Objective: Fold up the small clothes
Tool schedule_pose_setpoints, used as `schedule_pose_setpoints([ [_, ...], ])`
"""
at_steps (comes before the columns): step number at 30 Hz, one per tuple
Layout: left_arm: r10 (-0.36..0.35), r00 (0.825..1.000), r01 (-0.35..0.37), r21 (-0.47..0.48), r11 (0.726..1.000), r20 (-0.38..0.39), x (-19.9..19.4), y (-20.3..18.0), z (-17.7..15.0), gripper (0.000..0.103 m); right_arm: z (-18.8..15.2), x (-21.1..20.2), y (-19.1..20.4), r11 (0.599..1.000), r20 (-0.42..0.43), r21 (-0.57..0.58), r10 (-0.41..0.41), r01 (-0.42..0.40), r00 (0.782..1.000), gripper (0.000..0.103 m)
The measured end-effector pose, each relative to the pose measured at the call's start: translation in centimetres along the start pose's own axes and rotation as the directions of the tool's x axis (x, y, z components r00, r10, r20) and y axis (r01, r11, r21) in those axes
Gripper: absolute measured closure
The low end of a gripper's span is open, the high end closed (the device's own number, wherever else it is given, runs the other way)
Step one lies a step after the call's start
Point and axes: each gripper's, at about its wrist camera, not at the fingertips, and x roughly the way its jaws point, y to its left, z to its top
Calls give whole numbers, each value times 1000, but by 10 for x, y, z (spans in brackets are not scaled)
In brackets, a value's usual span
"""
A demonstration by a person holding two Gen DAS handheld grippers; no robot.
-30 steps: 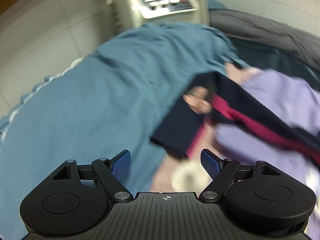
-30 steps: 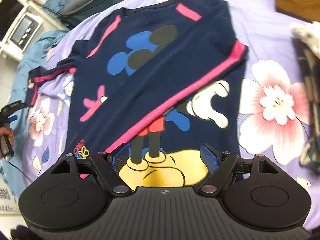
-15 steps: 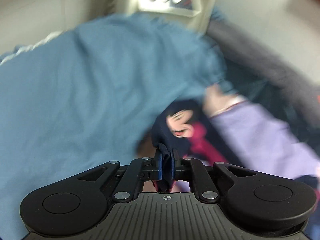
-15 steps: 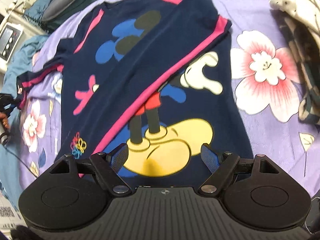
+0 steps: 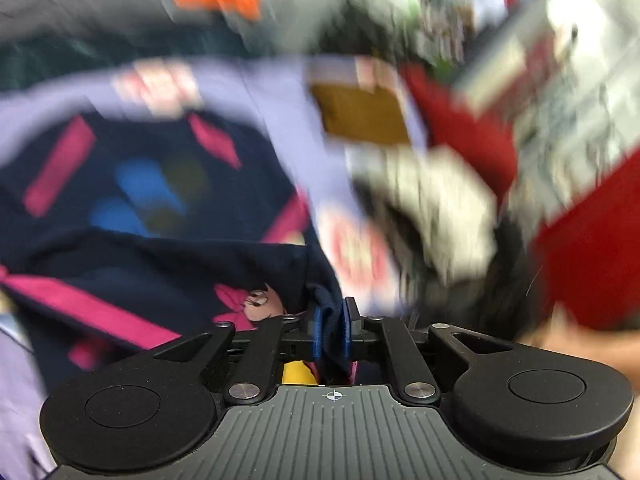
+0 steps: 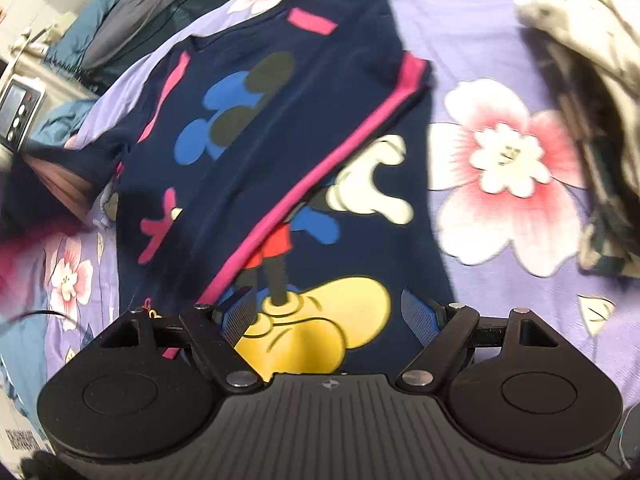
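A navy Mickey Mouse top [image 6: 304, 152] with pink stripes lies spread on a purple flowered bedsheet [image 6: 508, 168]. My right gripper [image 6: 326, 312] is open and empty, its jaws over the yellow shoes print at the hem. My left gripper [image 5: 332, 330] is shut on the navy sleeve [image 5: 280, 280], which it carries lifted over the top's body [image 5: 132, 208]; that view is heavily blurred. In the right wrist view the lifted sleeve [image 6: 68, 168] shows blurred at the left edge.
A pile of pale and dark clothes [image 6: 592, 92] lies at the right on the sheet. A brown folded item [image 5: 362, 118] sits at the far edge. A blue blanket [image 6: 76, 28] and a white appliance [image 6: 16, 112] are at the far left.
My left gripper closed on the sleeve and swung it up and across toward the top's body. My right gripper moved closer to the hem, still open.
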Motion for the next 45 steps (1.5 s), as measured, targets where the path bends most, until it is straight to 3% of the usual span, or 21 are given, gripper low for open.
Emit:
schedule_pose_setpoints([
  [2,60,993,-62,-16,998,-105,41,-2,-16,49,-1,-4,-10,1000,8,17,-13,13,1000,20],
  [3,88,982,-94,-26,995,-164,56,0,-23,38,-3,-6,-15,1000,10,21,-23,23,1000,20],
  [4,112,971,-124,-44,991,-213,67,5,-29,34,-4,-7,-19,999,9,25,-33,33,999,20],
  [5,127,965,-144,-61,988,-228,68,13,-35,28,-6,-8,-24,999,10,33,-40,39,999,20],
  [6,139,964,-159,-73,985,-225,66,18,-44,8,-8,-10,-28,998,15,43,-40,39,999,21],
  [8,188,958,-213,-99,972,-215,59,33,-53,0,-12,-13,-35,998,21,56,-28,27,999,21],
  [12,272,949,-297,-168,940,-159,25,62,-63,0,-17,-15,-38,999,26,44,26,-27,999,21],
  [15,349,924,-380,-274,884,-158,3,90,-67,0,-18,-14,-28,997,19,-11,72,-72,997,21],
  [18,394,907,-418,-403,814,-146,-17,114,-70,0,-21,-11,0,982,2,-169,87,-85,996,21],
  [22,429,894,-432,-499,751,-129,-33,133,-76,0,-34,-3,50,889,-9,-452,76,-71,997,22],
  [24,431,892,-435,-508,743,-133,-35,134,-76,0,-41,12,68,851,6,-525,-11,12,1000,23],
  [25,431,892,-436,-506,744,-134,-37,132,-77,0,-42,20,72,842,12,-538,-51,49,999,29],
  [26,429,893,-435,-503,747,-134,-33,130,-75,0,-43,26,72,838,8,-541,-81,72,997,38],
  [28,424,896,-431,-497,754,-133,-31,128,-76,0,-39,34,57,859,-24,-502,-132,103,991,46],
  [32,411,900,-424,-507,750,-145,-26,126,-82,0,-17,14,-10,970,-1,-156,-189,186,982,41],
  [34,405,902,-421,-517,745,-151,-25,126,-87,0,-9,3,-46,983,-18,22,-182,182,983,38],
  [37,401,901,-423,-524,739,-162,-24,126,-92,0,-9,-11,-78,974,-11,137,-180,180,984,38],
  [39,399,902,-423,-527,738,-165,-23,127,-92,0,-10,-19,-78,987,20,110,-120,117,993,38],
  [41,399,902,-423,-527,737,-165,-23,127,-91,0,-13,-23,-66,999,50,8,-47,46,998,38],
  [43,398,902,-422,-521,742,-165,-22,127,-89,0,-14,-21,-48,990,53,-141,1,6,999,39],
  [45,399,902,-425,-511,747,-166,-21,126,-87,0,-17,-11,-29,965,38,-263,-3,12,999,43],
])
